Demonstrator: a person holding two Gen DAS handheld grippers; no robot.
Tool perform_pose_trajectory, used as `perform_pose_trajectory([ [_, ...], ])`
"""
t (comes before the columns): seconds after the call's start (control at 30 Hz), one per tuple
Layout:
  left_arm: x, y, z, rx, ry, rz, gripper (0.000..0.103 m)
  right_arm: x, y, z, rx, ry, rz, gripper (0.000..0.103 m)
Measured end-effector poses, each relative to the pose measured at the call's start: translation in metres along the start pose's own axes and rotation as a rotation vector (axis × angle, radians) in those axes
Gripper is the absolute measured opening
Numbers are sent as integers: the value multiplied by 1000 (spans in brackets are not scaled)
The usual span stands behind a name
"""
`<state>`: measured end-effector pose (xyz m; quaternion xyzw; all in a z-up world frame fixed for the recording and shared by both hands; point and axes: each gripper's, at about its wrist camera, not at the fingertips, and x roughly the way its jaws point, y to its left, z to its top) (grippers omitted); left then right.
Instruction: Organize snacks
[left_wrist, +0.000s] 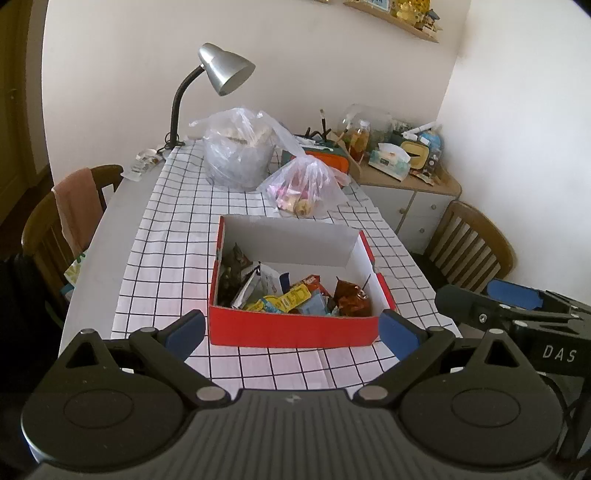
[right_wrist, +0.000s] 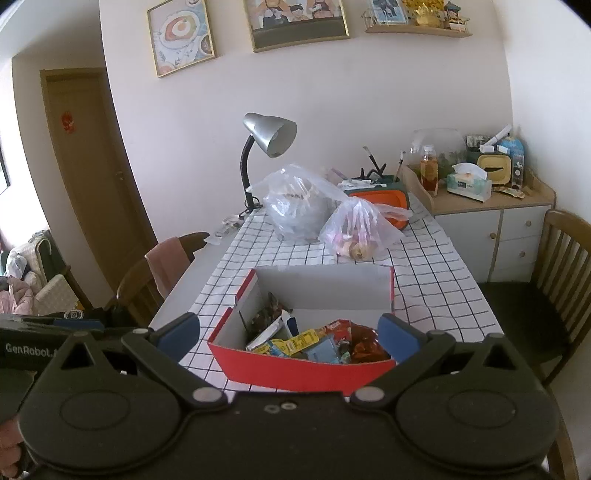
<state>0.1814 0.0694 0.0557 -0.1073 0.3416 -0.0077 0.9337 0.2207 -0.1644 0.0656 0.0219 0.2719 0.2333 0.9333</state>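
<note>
A red cardboard box (left_wrist: 291, 328) (right_wrist: 295, 371) with white inner walls sits on the checked tablecloth and holds several snack packets (left_wrist: 295, 297) (right_wrist: 306, 341), yellow, blue and brown among them. My left gripper (left_wrist: 291, 332) hovers just in front of the box's near wall, open and holding nothing. My right gripper (right_wrist: 290, 334) is also open and bare, with its blue pads (right_wrist: 397, 336) spread either side of the box's near end. The right gripper's body (left_wrist: 517, 314) shows at the right edge of the left wrist view.
Behind the box lie a small clear bag of snacks (left_wrist: 306, 184) (right_wrist: 360, 230) and a larger clear bag (left_wrist: 240, 147) (right_wrist: 295, 206). A silver desk lamp (left_wrist: 221, 74), an orange case (right_wrist: 380, 197), wooden chairs (left_wrist: 469, 247) (right_wrist: 162, 273) and a cluttered side cabinet (right_wrist: 491, 206) surround the table.
</note>
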Motion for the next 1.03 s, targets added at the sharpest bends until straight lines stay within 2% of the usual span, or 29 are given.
perform_pose_trajectory([
  [0.5,-7,1,2,-7,-3,0,101,-6,4,-1,0,-4,-10,103],
  [1.03,-22,-4,-12,24,0,-28,101,-31,10,-14,28,-16,-54,103],
])
